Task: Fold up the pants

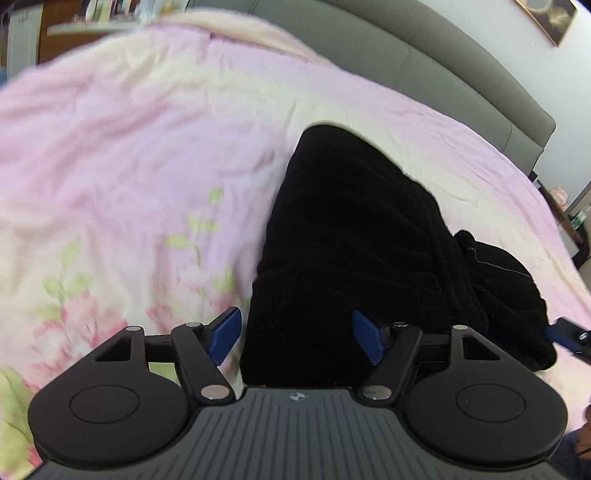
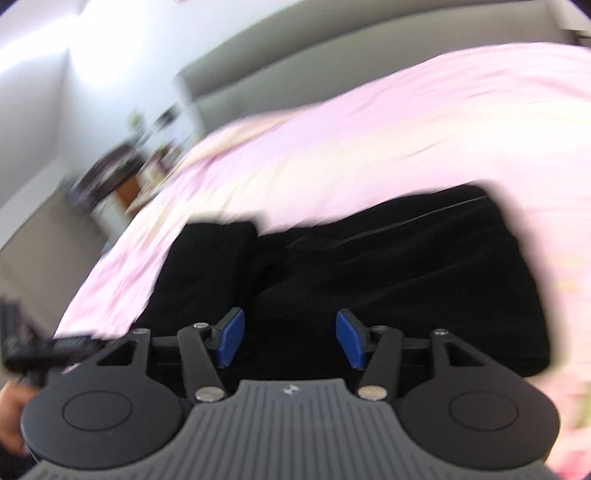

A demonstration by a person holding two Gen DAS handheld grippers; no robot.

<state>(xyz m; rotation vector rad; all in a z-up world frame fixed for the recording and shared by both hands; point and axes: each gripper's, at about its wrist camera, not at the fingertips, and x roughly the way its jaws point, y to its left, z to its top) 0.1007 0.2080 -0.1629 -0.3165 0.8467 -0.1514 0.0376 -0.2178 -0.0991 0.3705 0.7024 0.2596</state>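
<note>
Black pants [image 1: 351,229] lie in a folded, bunched heap on a pink floral bedspread [image 1: 129,166]. My left gripper [image 1: 295,338] hovers over their near end, open, with its blue pads apart and not pressing the cloth. At the right edge of the left wrist view a blue-tipped part of the right gripper [image 1: 569,336] shows beside the heap. The right wrist view is blurred. There my right gripper [image 2: 290,339] stands open above the black pants [image 2: 406,266], with nothing pinched between its pads.
A grey padded headboard [image 1: 461,66] runs behind the bed, with a framed picture [image 1: 550,18] above it. A cluttered bedside table [image 2: 129,177] stands off the bed's corner. A hand [image 2: 11,410] shows at the lower left of the right wrist view.
</note>
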